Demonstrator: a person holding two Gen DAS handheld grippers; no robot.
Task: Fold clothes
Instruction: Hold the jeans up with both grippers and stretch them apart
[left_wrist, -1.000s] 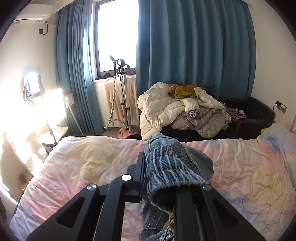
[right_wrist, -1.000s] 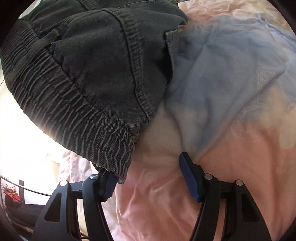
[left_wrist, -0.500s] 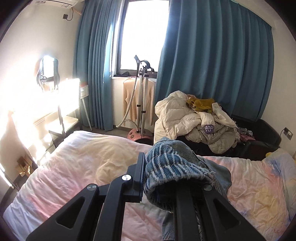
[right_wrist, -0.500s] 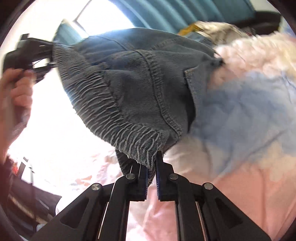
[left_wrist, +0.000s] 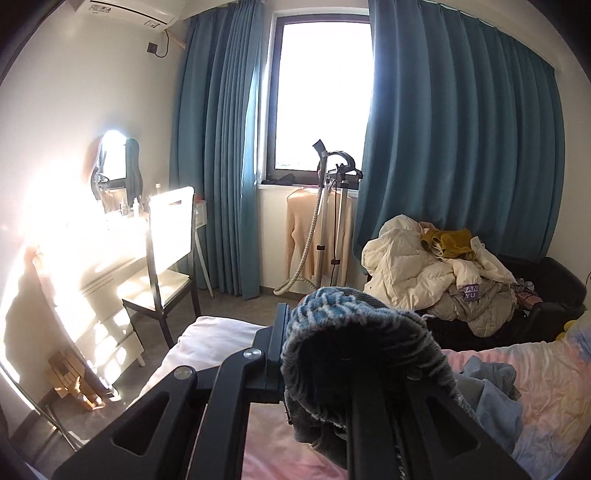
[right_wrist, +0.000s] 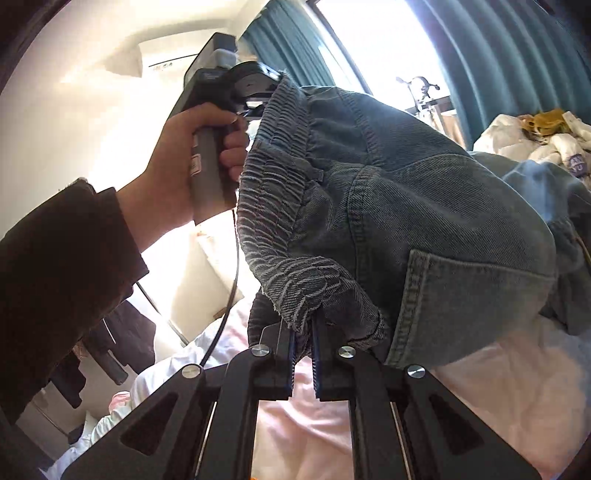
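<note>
While the jeans hang lifted over the bed, their elastic waistband is stretched between both grippers. Right gripper pinches one frayed waistband end. Left gripper, held by a hand, clamps the other end; denim hides its far finger. Legs trail out of view toward the bed's far edge.

Jeans above bed, chair left
</note>
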